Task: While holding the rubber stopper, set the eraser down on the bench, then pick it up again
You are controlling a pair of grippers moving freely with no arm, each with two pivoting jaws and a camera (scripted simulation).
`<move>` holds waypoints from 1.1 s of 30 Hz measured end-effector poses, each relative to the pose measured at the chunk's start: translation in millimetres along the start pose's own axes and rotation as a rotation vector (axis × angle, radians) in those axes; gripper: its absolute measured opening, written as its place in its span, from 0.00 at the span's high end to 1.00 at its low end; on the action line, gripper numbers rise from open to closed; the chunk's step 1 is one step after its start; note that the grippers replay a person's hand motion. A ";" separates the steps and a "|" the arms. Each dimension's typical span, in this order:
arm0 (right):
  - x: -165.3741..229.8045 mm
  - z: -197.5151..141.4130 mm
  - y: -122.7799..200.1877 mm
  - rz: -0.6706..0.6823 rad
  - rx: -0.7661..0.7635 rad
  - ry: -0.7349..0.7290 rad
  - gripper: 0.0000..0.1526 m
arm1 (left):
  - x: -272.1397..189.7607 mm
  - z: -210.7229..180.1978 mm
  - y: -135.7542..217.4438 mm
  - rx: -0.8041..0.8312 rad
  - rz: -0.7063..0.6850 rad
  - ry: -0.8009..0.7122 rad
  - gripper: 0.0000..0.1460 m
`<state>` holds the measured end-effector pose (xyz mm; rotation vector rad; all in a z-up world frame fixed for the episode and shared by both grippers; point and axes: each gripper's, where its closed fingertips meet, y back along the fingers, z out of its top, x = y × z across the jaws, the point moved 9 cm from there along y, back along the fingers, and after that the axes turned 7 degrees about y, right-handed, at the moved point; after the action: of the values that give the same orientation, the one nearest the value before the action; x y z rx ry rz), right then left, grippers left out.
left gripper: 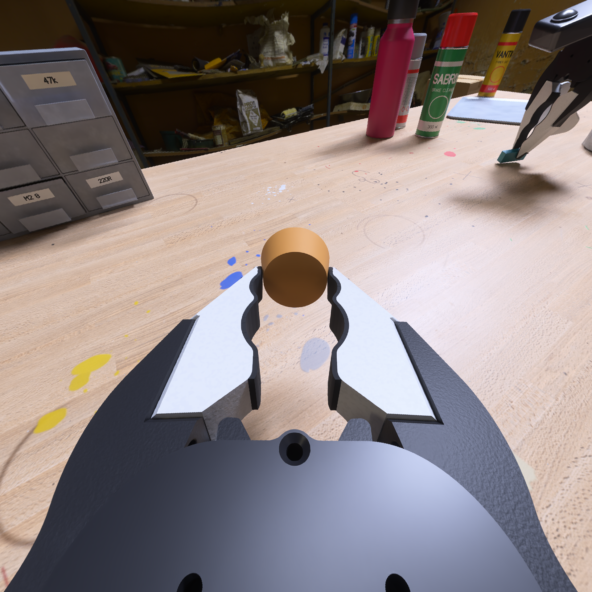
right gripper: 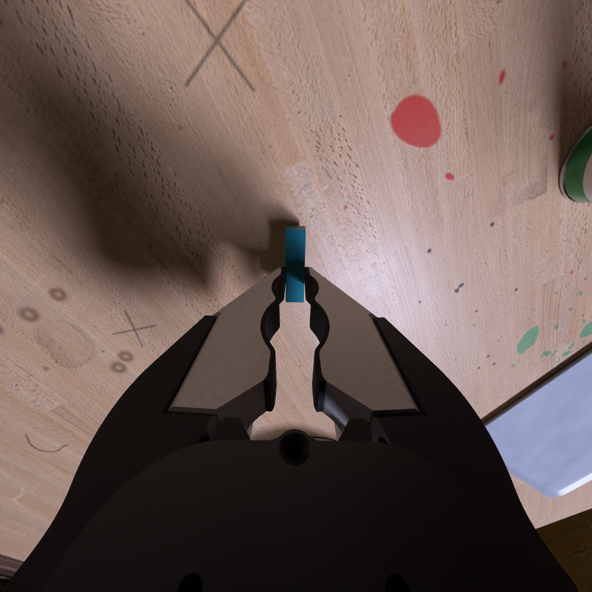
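My left gripper (left gripper: 294,272) is shut on an orange-brown rubber stopper (left gripper: 294,256) and holds it by its sides, above the wooden bench (left gripper: 320,198). My right gripper (right gripper: 294,272) points down at the bench and is shut on a thin teal eraser (right gripper: 294,250), held on edge between the fingertips. In the left wrist view the right gripper (left gripper: 520,150) is at the far right with the eraser (left gripper: 511,156) at or just above the bench top. I cannot tell whether the eraser touches the bench.
A grey drawer cabinet (left gripper: 64,144) stands at the left. A pink bottle (left gripper: 389,80), a green-and-white spray can (left gripper: 443,80) and a yellow can (left gripper: 499,57) stand at the back right beside a grey plate (left gripper: 487,110). The can (right gripper: 579,173) and the plate (right gripper: 551,432) lie close to the right gripper.
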<state>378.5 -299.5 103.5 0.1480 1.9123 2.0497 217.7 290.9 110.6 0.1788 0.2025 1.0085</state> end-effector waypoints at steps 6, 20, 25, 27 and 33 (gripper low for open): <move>-0.1 -0.2 -0.4 -0.009 -0.001 -0.002 0.93 | 0.2 0.2 0.3 -0.002 0.004 0.000 0.72; -0.7 1.3 -1.3 -0.018 0.002 -0.011 0.93 | 2.5 2.0 2.8 -0.020 0.012 0.006 0.72; -0.4 1.5 -1.3 -0.021 0.004 -0.015 0.93 | 3.0 3.3 4.4 -0.029 0.011 0.008 0.72; -0.1 1.6 -1.2 -0.024 0.005 -0.016 0.93 | 3.4 3.7 5.0 -0.031 0.011 0.008 0.72; 0.3 1.8 -1.3 -0.026 0.007 -0.022 0.93 | 4.7 4.7 6.8 -0.038 0.012 0.009 0.72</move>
<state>378.9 -297.7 102.3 0.1456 1.8983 2.0164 215.8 298.2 116.4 0.1411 0.1910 1.0246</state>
